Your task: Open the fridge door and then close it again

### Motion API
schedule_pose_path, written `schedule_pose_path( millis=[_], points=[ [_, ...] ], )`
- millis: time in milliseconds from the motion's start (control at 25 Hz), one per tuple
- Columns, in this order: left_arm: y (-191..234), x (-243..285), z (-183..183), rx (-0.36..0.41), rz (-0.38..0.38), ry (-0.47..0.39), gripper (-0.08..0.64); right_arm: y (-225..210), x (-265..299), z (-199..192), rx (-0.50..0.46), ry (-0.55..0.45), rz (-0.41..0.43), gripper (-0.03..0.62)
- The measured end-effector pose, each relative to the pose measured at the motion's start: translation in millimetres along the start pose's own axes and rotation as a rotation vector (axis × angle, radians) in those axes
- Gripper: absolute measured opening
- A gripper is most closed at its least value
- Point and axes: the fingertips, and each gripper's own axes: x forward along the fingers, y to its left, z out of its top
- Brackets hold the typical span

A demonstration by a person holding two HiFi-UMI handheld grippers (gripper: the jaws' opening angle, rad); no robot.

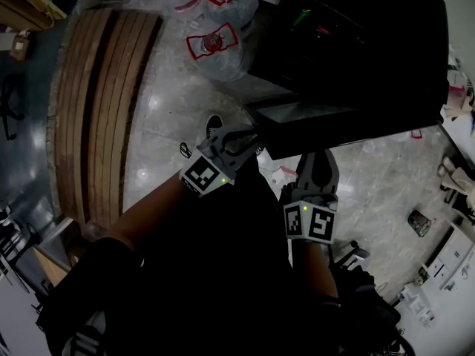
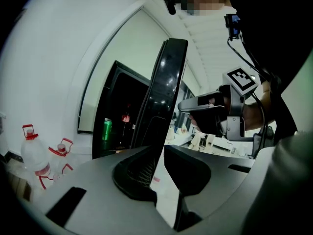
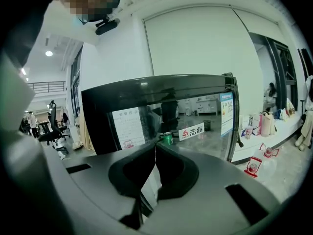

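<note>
Polished stone floor (image 1: 171,102), with the black fridge (image 1: 356,35) at 1 o'clock, its glass door (image 2: 166,82) standing open. Door: rigid, slick, probably light on its hinge; best taken at the free edge, not the pane. Left gripper (image 2: 157,166) slightly spread, empty, beside that edge; right gripper (image 3: 155,155) pressed together. Inside: a green can (image 2: 106,129). Water bottles (image 1: 215,47) stand at 12 o'clock.

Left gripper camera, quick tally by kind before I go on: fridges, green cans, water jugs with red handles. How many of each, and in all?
Fridge, door standing open: 1
Green can, inside the fridge: 1
Water jugs, on the floor to the fridge's left in this view: 2
Total: 4
</note>
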Motion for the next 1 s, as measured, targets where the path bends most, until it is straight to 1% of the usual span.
schedule_pose_path(
  millis=[320, 600, 720, 880, 1000],
  points=[
    [-3.6, -0.9, 0.4, 0.012, 0.018, 0.013, 0.055, -0.4, -7.6, 4.2, -0.007, -0.004, 0.017, 0.016],
    [-2.7, -1.5, 1.9, -0.02, 0.025, -0.006, 0.057, -0.9, -7.3, 1.5, -0.006, -0.002, 0.02, 0.016],
    [-3.6, -0.9, 0.7, -0.012, 0.025, -0.002, 0.057, -1.5, -6.2, 1.1, -0.004, -0.002, 0.019, 0.016],
    [-3.1, -1.3, 5.3, -0.046, 0.039, -0.013, 0.057, -0.4, -5.8, 2.5, -0.002, -0.003, 0.02, 0.016],
    [-4.0, -1.1, 2.7, -0.021, 0.028, -0.002, 0.057, -0.2, -6.3, 3.1, 0.001, -0.007, 0.02, 0.017]
  ],
)
